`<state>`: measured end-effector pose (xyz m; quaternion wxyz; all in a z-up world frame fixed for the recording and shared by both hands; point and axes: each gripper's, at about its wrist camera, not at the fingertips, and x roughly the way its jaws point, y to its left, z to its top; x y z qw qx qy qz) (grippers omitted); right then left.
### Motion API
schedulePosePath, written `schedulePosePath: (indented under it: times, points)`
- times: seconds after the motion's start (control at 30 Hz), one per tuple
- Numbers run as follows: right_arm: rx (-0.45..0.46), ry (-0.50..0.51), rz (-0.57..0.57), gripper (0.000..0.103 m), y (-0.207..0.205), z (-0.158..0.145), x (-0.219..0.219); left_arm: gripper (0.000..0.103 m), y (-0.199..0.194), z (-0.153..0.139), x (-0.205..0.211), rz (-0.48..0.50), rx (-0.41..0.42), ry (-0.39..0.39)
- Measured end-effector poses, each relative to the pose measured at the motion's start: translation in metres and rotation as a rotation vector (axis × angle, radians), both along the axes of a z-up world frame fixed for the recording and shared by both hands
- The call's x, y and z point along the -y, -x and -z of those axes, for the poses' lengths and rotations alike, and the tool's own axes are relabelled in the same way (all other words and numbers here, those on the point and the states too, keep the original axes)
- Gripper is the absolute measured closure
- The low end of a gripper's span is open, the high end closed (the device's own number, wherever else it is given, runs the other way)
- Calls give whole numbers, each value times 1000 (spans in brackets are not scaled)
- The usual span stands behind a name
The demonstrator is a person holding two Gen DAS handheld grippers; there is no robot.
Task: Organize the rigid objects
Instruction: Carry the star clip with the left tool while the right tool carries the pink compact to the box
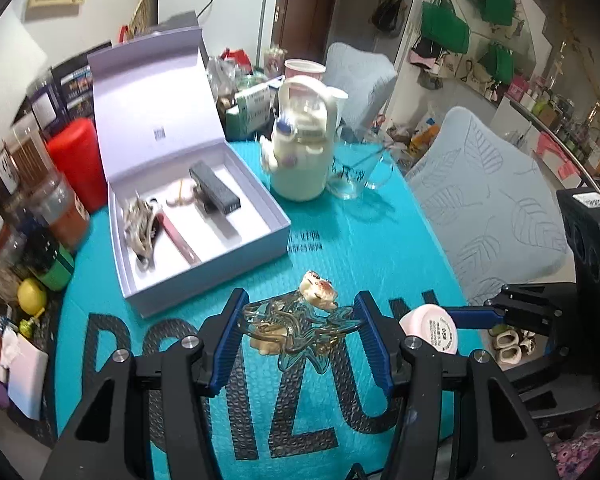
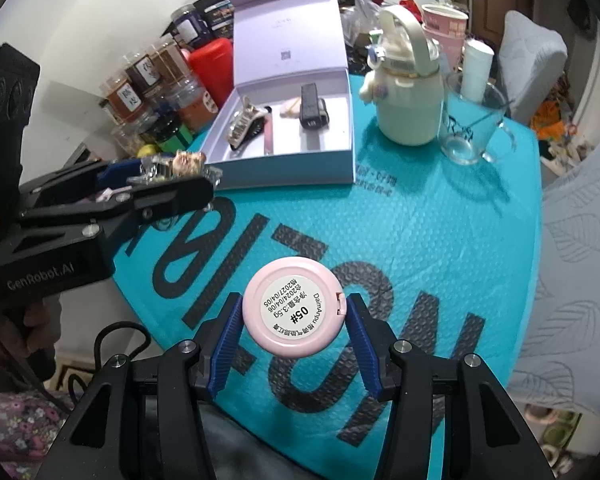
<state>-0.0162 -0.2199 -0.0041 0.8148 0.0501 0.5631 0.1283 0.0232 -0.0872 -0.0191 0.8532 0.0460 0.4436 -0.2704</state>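
Box [image 1: 204,256] on the teal mat already holds a clip, a stick and a dark case, while we carry a clear clip [image 1: 296,320] clamped in our left gripper [image 1: 300,330] and a pink compact [image 2: 294,312] pinched in our right gripper [image 2: 294,334], both not yet boxed.

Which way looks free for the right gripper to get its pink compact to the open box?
Probably yes: the right gripper, shut on the pink compact, has bare mat ahead to the open box. The left gripper is off to the side.

Bright, even indoor light; soft shadows, strong fisheye edge distortion.
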Motion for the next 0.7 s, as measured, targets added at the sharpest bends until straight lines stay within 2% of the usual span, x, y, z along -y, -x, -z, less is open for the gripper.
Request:
schedulePosePath:
  times: [0.37, 0.7]
  points:
    - [25, -28, -20, 52, -12, -23, -12, 49, -5, -24, -7, 7, 23, -7]
    - [33, -39, -18, 52, -39, -30, -30, 49, -32, -34, -23, 16, 35, -26]
